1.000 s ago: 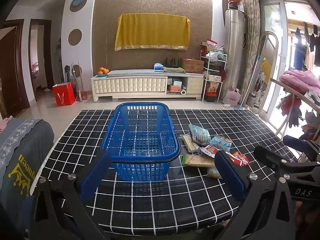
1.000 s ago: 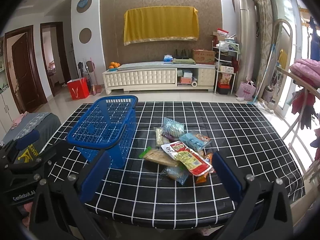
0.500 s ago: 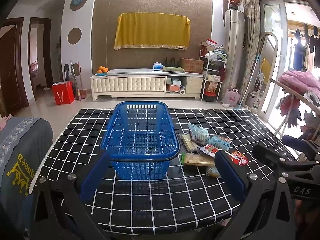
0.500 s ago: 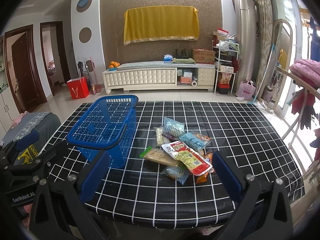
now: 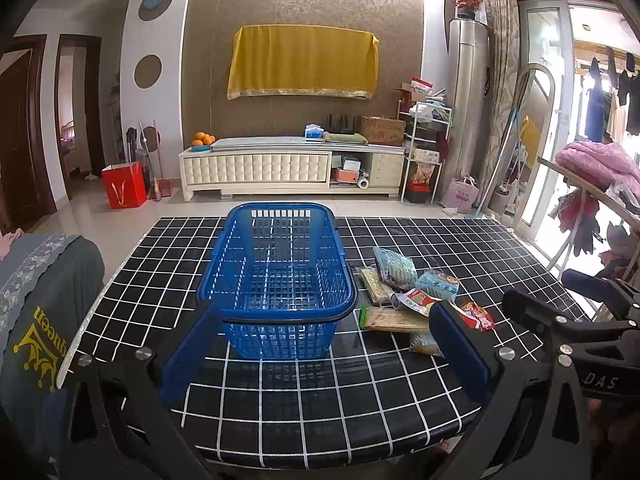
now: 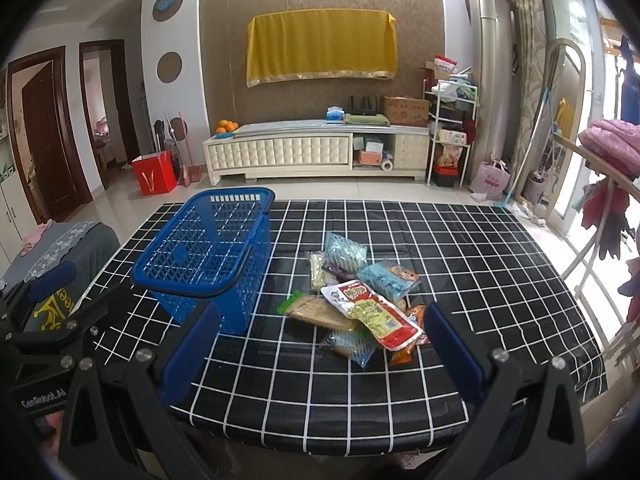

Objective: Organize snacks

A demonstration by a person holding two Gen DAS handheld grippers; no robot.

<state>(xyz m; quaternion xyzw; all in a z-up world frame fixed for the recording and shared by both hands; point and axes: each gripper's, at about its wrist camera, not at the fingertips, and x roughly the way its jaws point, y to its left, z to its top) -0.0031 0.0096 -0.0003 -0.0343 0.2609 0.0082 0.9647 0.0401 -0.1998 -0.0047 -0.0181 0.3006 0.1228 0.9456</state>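
Note:
An empty blue plastic basket [image 5: 276, 280] stands on the black grid tablecloth [image 5: 320, 392]; it also shows in the right wrist view [image 6: 208, 256]. A pile of several snack packets [image 5: 404, 300] lies just right of it, with a red and white packet [image 6: 372, 314] on top, a tan cracker pack [image 6: 316, 312] and light blue packets [image 6: 386, 278]. My left gripper [image 5: 324, 344] is open and empty, above the table's near edge in front of the basket. My right gripper [image 6: 320, 344] is open and empty, in front of the pile.
A chair with a grey cover [image 5: 36, 292] stands at the table's left. A clothes rack with pink bedding [image 5: 592, 168] is at the right. A white TV cabinet [image 5: 292, 168] and a red bag [image 5: 124, 190] are far behind.
Both grippers stay almost still; the left view has shifted very slightly. Nothing was taken hold of or let go.

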